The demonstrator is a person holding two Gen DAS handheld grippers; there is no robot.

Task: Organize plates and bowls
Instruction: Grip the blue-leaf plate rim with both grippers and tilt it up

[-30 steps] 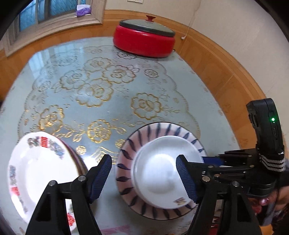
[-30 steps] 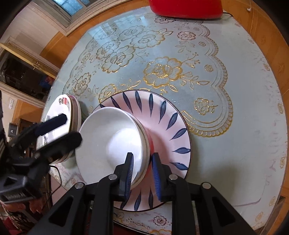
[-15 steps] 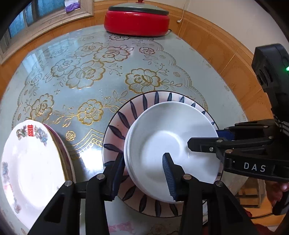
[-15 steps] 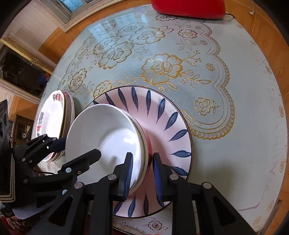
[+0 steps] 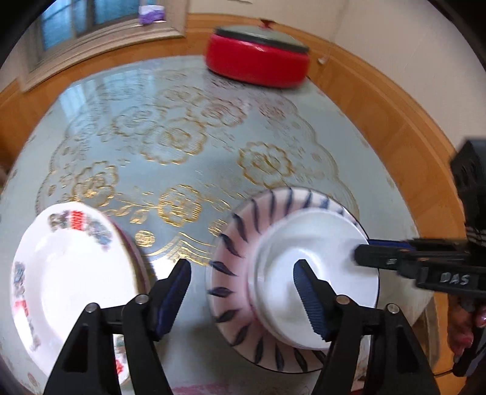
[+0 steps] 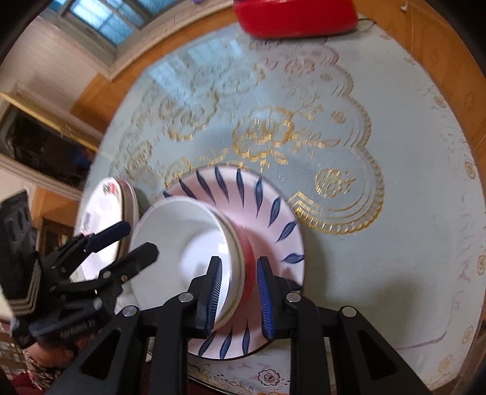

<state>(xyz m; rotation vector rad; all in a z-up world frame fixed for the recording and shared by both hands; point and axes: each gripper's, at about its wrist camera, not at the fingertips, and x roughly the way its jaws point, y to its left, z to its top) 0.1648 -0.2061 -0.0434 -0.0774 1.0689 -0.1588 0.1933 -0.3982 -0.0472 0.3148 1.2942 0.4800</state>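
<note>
A white bowl stack (image 5: 316,273) (image 6: 185,255) sits in a pink plate with blue leaf strokes (image 5: 243,240) (image 6: 267,212) at the table's near edge. A white plate with printed motifs (image 5: 66,273) (image 6: 100,218) tops a stack to its left. My left gripper (image 5: 241,291) is open, hovering over the gap between the two stacks, touching nothing. My right gripper (image 6: 238,288) straddles the white bowls' near rim, its jaws slightly apart and not pressing it.
A red lidded pot (image 5: 258,57) (image 6: 297,15) stands at the table's far side. The round table (image 5: 182,136) has a blue cloth with gold flowers under glass. A wooden rim and wall panel run round it.
My left gripper opened wide, let go of the white bowls' rim and pulled back to the left. My right gripper's jaws widened a little around the bowl rim. Both views are motion-blurred.
</note>
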